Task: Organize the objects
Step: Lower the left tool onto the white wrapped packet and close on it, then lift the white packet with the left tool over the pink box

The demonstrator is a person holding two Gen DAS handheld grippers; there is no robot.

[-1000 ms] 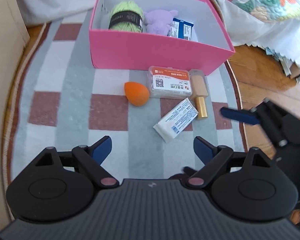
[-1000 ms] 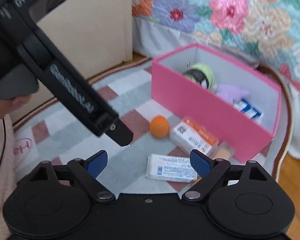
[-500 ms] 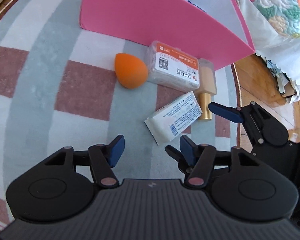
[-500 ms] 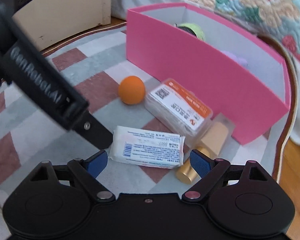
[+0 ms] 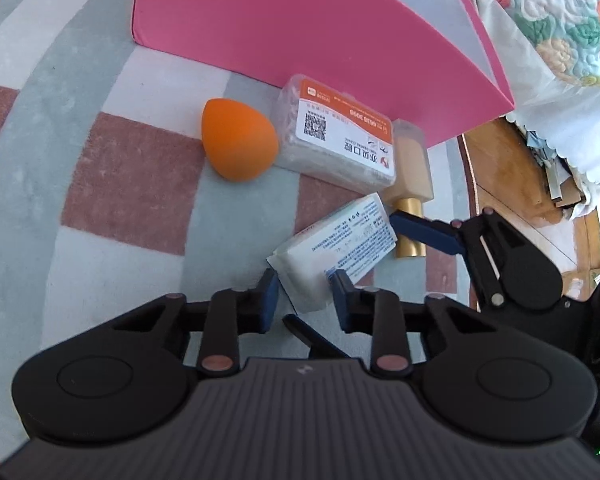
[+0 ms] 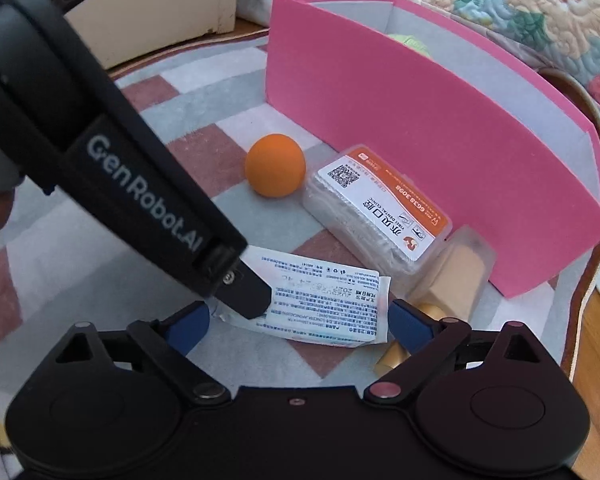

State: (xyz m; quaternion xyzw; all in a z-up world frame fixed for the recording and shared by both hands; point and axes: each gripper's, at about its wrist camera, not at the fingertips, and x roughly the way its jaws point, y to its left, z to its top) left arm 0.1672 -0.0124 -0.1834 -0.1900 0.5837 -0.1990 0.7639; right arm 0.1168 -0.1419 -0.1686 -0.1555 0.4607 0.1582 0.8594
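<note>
A white printed packet [image 5: 340, 248] lies on the checked rug in front of the pink box [image 5: 300, 24]. My left gripper [image 5: 302, 292] is shut on the packet's near end, one pad pressing each side. In the right wrist view the same packet [image 6: 324, 304] sits between the pads of my right gripper [image 6: 298, 324], whose jaws are opening and stand clear of it. The left gripper's finger [image 6: 244, 292] rests on the packet's left end. One blue finger [image 5: 424, 232] of the right gripper reaches in beside the packet's far end.
An orange egg-shaped sponge [image 5: 238, 144], a clear box with an orange label [image 5: 336, 140] and a beige bottle with a gold cap [image 5: 412, 164] lie by the pink box's front wall. A quilted bed [image 6: 520, 8] stands behind, wood floor [image 5: 500, 168] at right.
Both grippers have come down close to the rug. The left jaws have gone from wide apart to closed on the packet's end. The right jaws now straddle the packet.
</note>
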